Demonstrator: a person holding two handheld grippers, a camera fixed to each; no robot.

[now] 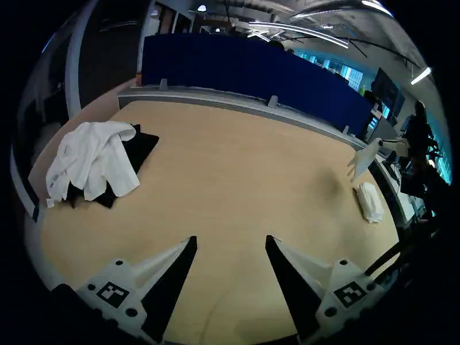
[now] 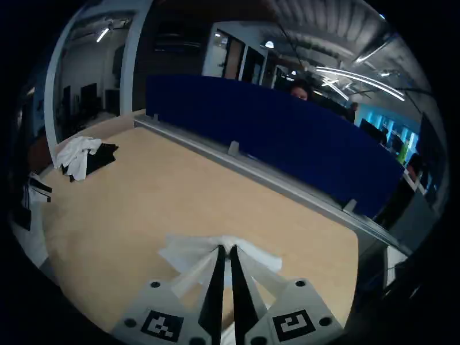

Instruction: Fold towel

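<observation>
My right gripper (image 2: 226, 248) is shut, its tips pinching a small white towel (image 2: 184, 250) that bunches at them and spreads on the wooden table (image 2: 144, 195). In the left gripper view that towel (image 1: 371, 202) is a compact bundle near the table's right edge, with the right gripper (image 1: 361, 161) just over it. My left gripper (image 1: 230, 241) hangs open above bare tabletop (image 1: 241, 172), nothing between its fingers. A crumpled white towel (image 1: 95, 158) lies on a black cloth (image 1: 141, 146) at the far left; this pile (image 2: 77, 152) is also far left in the right gripper view.
A blue partition (image 1: 247, 69) on a grey rail (image 1: 230, 103) closes off the table's far side. Office desks, screens and a seated person (image 1: 417, 135) lie beyond the right edge. Another person (image 2: 300, 90) sits behind the partition.
</observation>
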